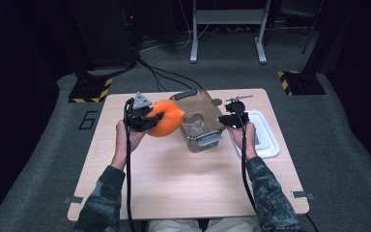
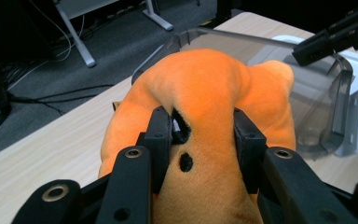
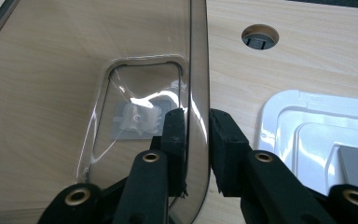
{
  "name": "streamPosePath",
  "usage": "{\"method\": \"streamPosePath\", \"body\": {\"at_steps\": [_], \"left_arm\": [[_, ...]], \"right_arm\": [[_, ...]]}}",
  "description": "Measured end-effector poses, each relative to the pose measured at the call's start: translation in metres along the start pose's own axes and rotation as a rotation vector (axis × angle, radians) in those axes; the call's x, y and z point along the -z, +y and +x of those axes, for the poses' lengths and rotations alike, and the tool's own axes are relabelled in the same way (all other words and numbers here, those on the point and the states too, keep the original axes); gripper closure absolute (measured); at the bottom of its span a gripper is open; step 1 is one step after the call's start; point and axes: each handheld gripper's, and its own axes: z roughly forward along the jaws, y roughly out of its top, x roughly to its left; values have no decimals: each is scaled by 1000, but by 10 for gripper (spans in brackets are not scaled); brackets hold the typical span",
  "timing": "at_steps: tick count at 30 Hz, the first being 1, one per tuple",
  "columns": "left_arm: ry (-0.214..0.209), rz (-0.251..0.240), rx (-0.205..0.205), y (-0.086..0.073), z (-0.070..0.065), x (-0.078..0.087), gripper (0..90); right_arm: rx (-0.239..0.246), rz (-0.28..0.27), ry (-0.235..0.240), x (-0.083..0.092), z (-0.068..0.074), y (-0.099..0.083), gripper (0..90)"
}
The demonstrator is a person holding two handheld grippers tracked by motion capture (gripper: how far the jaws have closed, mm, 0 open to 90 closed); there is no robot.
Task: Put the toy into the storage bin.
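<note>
High view: a person at a wooden counter (image 1: 174,183) works with a gripper in each hand. The left gripper (image 1: 147,118) holds an orange plush toy (image 1: 166,118) in the air at about 9 o'clock from a clear smoky plastic box (image 1: 200,121), touching or almost touching its near-left rim. The right gripper (image 1: 227,120) holds the box at its 3 o'clock wall; a white lid (image 1: 265,140) lies flat on the counter just beyond, at 3 o'clock from the box.

Left gripper view: the jaws pinch a fold of the plush toy (image 2: 205,93), the soft pile bulging between and around them. The box (image 2: 317,107) stands at 2 o'clock, its opening turned toward the toy.

Right gripper view: the jaws are pressed on the thin wall of the box (image 3: 193,70), one inside, one outside. A round hole in the counter (image 3: 260,36) shows at 1 o'clock, the lid (image 3: 284,121) at 3 o'clock.

Risks, as judged from here: the toy looks about as wide as the box mouth, so it may catch on the rim and push the box askew; the grip on a single thin wall could slip or let the box tip under that push; the pinch on a soft fold may slide off.

Writing: no brand or label can be read on the toy, box or lid; on the floor at 9 o'clock from the counter a mark (image 1: 88,119) resembles the figure 6
</note>
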Motion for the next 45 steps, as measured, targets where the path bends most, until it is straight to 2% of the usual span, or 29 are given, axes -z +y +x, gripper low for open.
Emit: {"method": "streamPosePath", "body": {"at_steps": [1, 11, 22, 30, 39, 45], "left_arm": [[3, 3, -12, 3, 1, -1, 657], [15, 3, -21, 24, 8, -18, 656], [17, -3, -17, 35, 11, -36, 655], [16, 5, -36, 43, 11, -49, 654], [29, -15, -63, 53, 9, -62, 654], [19, -17, -61, 58, 8, -75, 653]], "right_arm": [[1, 0, 0, 0, 0, 0, 766], [5, 1, 0, 0, 0, 0, 767], [5, -1, 2, 0, 0, -1, 767], [4, -3, 3, 1, 0, -2, 767], [5, -4, 5, 2, 1, -3, 769], [5, -4, 0, 2, 2, -3, 770]]}}
